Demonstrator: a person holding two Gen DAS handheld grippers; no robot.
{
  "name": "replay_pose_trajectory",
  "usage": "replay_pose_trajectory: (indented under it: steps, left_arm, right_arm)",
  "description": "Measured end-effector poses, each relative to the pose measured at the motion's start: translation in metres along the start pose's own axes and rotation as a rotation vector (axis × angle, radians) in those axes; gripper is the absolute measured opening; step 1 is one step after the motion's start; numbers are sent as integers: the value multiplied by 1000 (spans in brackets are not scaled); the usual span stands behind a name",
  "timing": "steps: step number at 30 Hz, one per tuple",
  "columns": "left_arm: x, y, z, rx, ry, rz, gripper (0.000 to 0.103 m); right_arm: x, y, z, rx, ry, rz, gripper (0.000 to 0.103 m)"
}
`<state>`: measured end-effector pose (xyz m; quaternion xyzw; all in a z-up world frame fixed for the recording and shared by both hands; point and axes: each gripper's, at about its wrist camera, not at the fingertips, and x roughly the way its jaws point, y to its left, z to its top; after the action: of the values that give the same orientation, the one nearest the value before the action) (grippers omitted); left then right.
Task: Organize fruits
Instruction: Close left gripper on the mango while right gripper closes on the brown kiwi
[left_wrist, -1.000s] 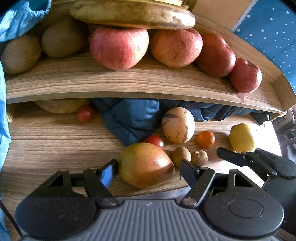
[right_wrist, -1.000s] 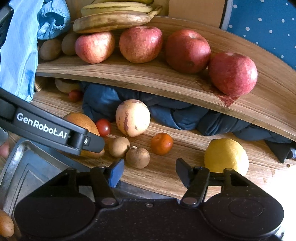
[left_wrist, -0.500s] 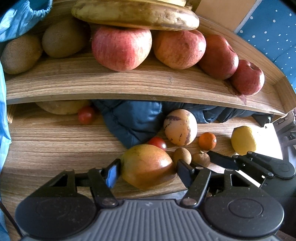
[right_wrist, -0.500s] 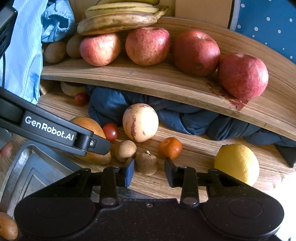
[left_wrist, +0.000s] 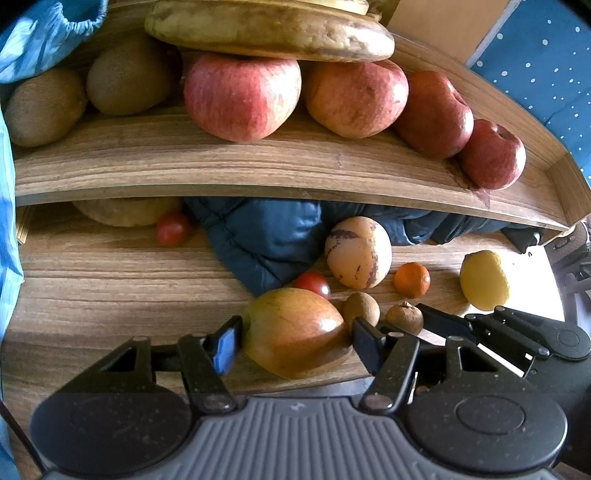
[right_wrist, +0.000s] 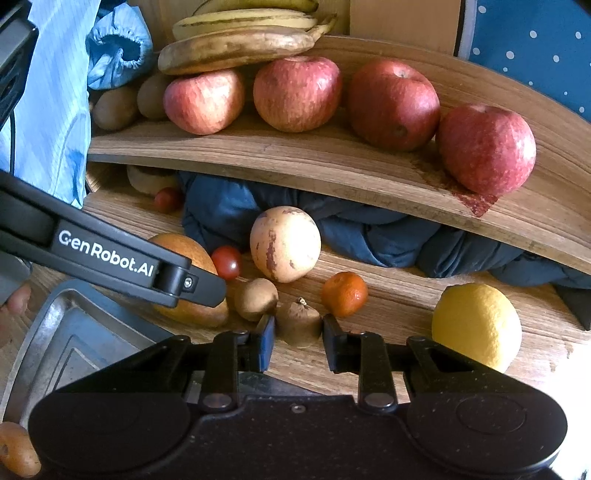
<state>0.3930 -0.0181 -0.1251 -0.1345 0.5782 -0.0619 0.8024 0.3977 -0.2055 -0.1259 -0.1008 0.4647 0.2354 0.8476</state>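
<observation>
A red-and-yellow mango (left_wrist: 291, 332) lies on the wooden table, and my left gripper (left_wrist: 295, 341) is shut on it with a pad against each side. In the right wrist view my right gripper (right_wrist: 298, 334) is shut on a small brown fruit with a stem (right_wrist: 298, 323). A second small brown fruit (right_wrist: 256, 297) sits just to its left, beside the mango (right_wrist: 195, 314). Close behind lie a cherry tomato (right_wrist: 226, 261), a pale round fruit with brown blotches (right_wrist: 285, 243), a tangerine (right_wrist: 344, 293) and a lemon (right_wrist: 476, 325).
A wooden shelf (left_wrist: 258, 173) overhangs the table, with several red apples (left_wrist: 242, 96), kiwis (left_wrist: 44, 105) and bananas (left_wrist: 269, 31) on it. Dark blue cloth (left_wrist: 266, 243) is bunched under it. A metal tray (right_wrist: 66, 332) sits at the near left. Light blue fabric (right_wrist: 48, 96) hangs on the left.
My right gripper's jaws have come together from wide apart onto the small brown fruit. The left jaws have narrowed until they touch the mango. Neither hand has shifted.
</observation>
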Motion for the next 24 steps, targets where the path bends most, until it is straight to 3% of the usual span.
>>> replay_pose_trajectory:
  steps: [24]
  left_arm:
    - [-24, -12, -22, -13, -59, -1, 65]
  right_arm:
    - [-34, 6, -10, -2, -39, 3, 29]
